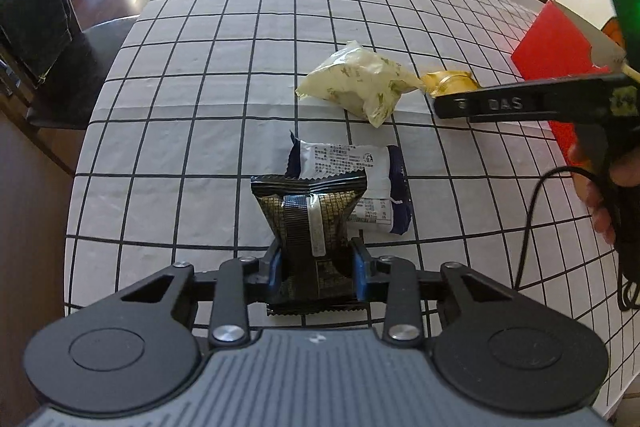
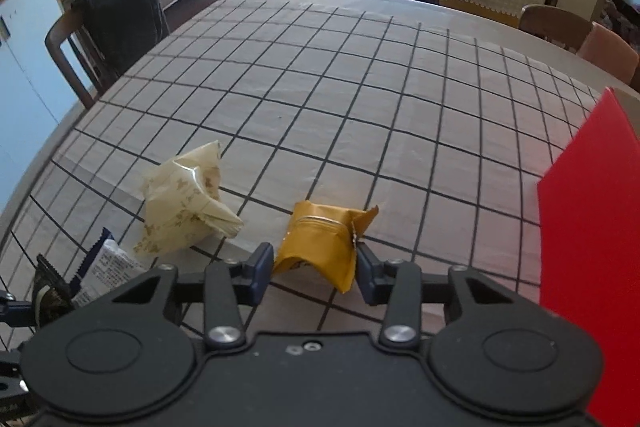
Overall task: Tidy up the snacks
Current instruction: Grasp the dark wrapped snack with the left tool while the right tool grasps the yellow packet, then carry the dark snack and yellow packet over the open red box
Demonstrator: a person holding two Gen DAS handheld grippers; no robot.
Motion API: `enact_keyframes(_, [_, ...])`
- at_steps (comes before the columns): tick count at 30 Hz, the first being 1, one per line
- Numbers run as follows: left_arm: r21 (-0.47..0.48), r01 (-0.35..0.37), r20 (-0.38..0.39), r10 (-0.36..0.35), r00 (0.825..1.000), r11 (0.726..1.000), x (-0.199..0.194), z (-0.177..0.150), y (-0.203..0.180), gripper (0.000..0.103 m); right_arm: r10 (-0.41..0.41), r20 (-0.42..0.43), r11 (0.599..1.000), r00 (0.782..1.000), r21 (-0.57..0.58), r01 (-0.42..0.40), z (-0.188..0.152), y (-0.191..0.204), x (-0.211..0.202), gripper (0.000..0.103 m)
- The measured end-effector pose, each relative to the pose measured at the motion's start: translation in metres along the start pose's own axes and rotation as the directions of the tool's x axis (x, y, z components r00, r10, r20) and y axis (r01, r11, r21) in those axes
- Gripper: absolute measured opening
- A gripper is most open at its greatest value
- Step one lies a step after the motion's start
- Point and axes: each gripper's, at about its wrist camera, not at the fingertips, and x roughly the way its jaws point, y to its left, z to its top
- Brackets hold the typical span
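Both hand-held grippers are clamped on snacks. Left hand-held gripper (image 1: 316,265) squeezes the black gold-patterned packet (image 1: 310,223) across its waist, long axis running straight ahead of the fingers, over the white and navy packet (image 1: 360,183). Right hand-held gripper (image 2: 314,273) pinches the yellow packet (image 2: 324,243) low on the surface (image 2: 320,87). The red box (image 2: 588,227) stands just to the right — nearer the right hand, so its packet likely travels first; the cream packet (image 2: 188,203) lies between them, untouched.
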Motion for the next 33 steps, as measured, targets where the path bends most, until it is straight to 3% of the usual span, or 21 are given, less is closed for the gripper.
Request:
enact_keyframes(11, [-0.013,0.005,0.037,-0.004,0.999,1.0,-0.025,-0.002,-0.004,0.032,0.036,0.056,0.999,0.998,0.027,-0.038,-0.016,-0.011,-0.06,0.042])
enact_keyframes(17, [0.017,0.016,0.093,-0.017,0.995,1.0,-0.051,0.004,-0.016,0.032,0.04,0.119,0.999,0.992,0.025,-0.043,-0.02,-0.021,-0.11,0.042])
enact_keyframes(25, [0.079,0.054,0.152,-0.066,0.986,0.995,-0.082,0.025,-0.055,0.032,0.027,0.175,0.995,0.984,0.095,-0.044,-0.022,-0.056,-0.161,0.042])
enact_keyframes(33, [0.162,0.098,0.185,-0.128,0.974,0.982,-0.1,0.049,-0.112,0.032,-0.037,0.224,0.99,0.974,0.143,0.004,-0.027,-0.103,-0.199,0.042])
